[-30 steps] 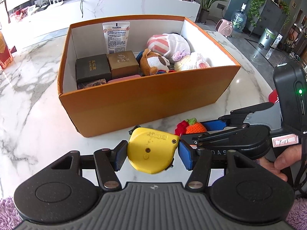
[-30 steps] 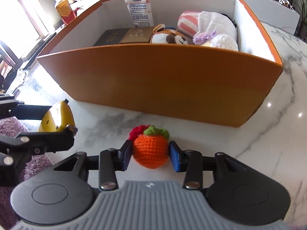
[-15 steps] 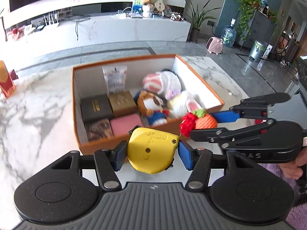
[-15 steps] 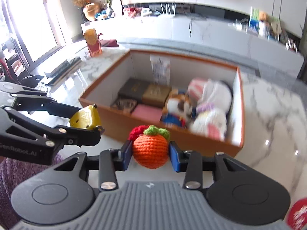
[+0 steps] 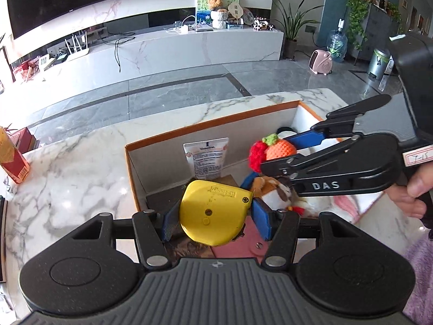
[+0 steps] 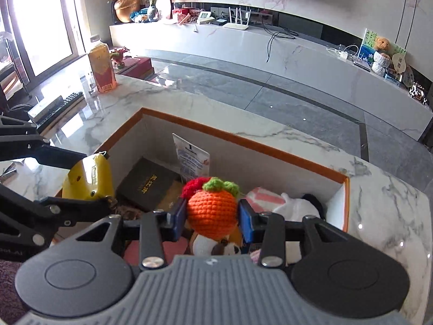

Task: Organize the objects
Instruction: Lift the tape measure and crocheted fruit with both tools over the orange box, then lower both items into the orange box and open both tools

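Note:
My left gripper (image 5: pixel 216 215) is shut on a yellow tape measure (image 5: pixel 213 211) and hangs over the left half of the orange box (image 5: pixel 205 126). My right gripper (image 6: pixel 212 216) is shut on an orange crocheted fruit (image 6: pixel 211 212) with a green top and a red piece behind it, held above the plush toys in the box. In the left wrist view the right gripper (image 5: pixel 273 153) reaches in from the right with the fruit (image 5: pixel 278 147). Inside the box lie a white cream tube (image 5: pixel 207 158), a dark box (image 6: pixel 148 184), a pink case (image 5: pixel 232 246) and a brown and white plush (image 5: pixel 273 192).
The box stands on a white marble table (image 5: pixel 75 173). A red and yellow carton (image 6: pixel 101 70) stands at the table's far left corner, with a keyboard (image 6: pixel 54 104) near it. A person's hand (image 5: pixel 414 187) grips the right tool. Beyond the table lie grey floor tiles and a long white cabinet.
Both grippers rose from the table in front of the box and moved forward over it, each still holding its object. The box's inside now lies directly beneath them.

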Tool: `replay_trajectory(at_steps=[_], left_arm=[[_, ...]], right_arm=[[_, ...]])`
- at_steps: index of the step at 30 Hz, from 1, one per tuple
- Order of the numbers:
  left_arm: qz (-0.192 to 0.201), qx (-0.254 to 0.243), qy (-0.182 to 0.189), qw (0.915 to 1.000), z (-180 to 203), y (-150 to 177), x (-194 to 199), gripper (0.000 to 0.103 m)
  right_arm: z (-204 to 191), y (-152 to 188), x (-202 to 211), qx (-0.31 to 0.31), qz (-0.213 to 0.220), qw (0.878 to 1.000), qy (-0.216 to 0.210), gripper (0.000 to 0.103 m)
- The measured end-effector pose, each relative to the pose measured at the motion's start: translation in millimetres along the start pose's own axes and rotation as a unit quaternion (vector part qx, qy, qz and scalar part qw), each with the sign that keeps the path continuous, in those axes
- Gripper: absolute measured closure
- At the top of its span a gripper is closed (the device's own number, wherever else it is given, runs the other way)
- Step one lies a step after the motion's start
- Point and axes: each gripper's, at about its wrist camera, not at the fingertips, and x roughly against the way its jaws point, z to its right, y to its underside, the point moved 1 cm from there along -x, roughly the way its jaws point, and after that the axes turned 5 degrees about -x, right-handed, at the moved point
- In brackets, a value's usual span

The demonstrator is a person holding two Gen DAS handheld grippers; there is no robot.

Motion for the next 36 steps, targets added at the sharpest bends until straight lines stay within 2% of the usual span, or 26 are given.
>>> replay_trajectory(at_steps=[7, 16, 24, 27, 33, 36], left_arm=[[-0.011, -0.019, -0.022, 0.9995, -10.2, -6.6, -28.8, 0.037], [-0.021, -0.059, -0.038, 0.9973, -9.1, -11.3, -45.3, 0.037], [-0.034, -0.089, -0.055, 0.9939, -7.1, -15.0, -49.8, 0.036], [-0.051, -0.114, -0.068, 0.9898, -6.1, -18.2, -55.4, 0.036], [-0.078, -0.170, -0.095, 0.9778, 1.5, -20.6, -73.9, 0.036], [-0.087, -0.166, -0.094, 0.9778, 0.2, -21.6, -82.7, 0.036]], right_arm=[[11.7, -14.6, -55.4, 0.001, -0.018, 1.000, 0.016, 0.060], [8.1, -9.3, -83.1, 0.030, -0.027, 0.999, 0.031, 0.060], [10.5, -7.0, -72.5, 0.024, -0.019, 0.999, 0.033, 0.055], [11.8, -3.0, -62.8, 0.006, -0.020, 0.999, 0.043, 0.054], [12.7, 5.2, -47.8, -0.020, -0.015, 0.999, 0.027, 0.054], [11.8, 7.3, -44.0, -0.018, -0.011, 0.999, 0.030, 0.054]])
